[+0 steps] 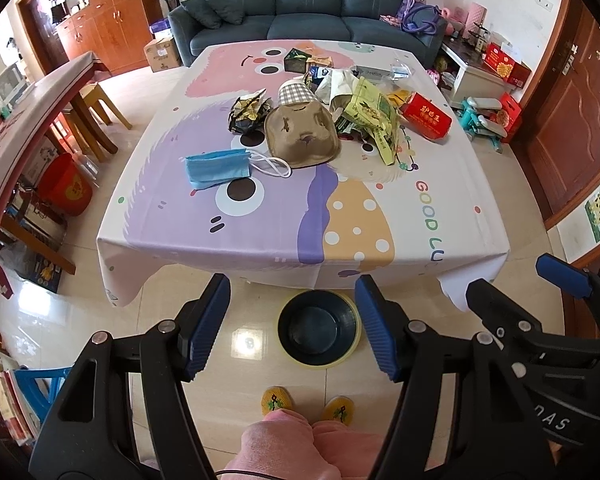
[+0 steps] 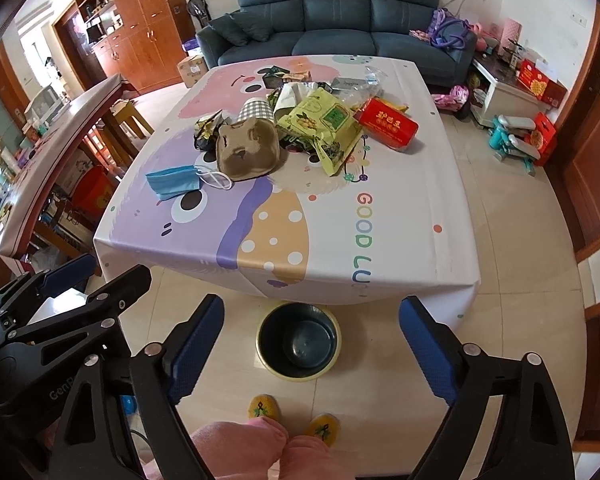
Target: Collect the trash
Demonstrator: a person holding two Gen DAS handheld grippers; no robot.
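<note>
Nothing looks collected yet — the dark bin (image 1: pixel 318 330) on the floor, just ahead of and below both sets of fingers, appears empty. The left gripper (image 1: pixel 294 330) and right gripper (image 2: pixel 312 354) are both spread, holding nothing. The trash pile (image 1: pixel 324 112) — blue mask (image 1: pixel 216 168) nearest — lies well ahead on the table (image 1: pixel 440 184).

Trash heap (image 1: pixel 332 112) mid-table; dark round bin (image 1: pixel 318 330) upright on floor.
</note>
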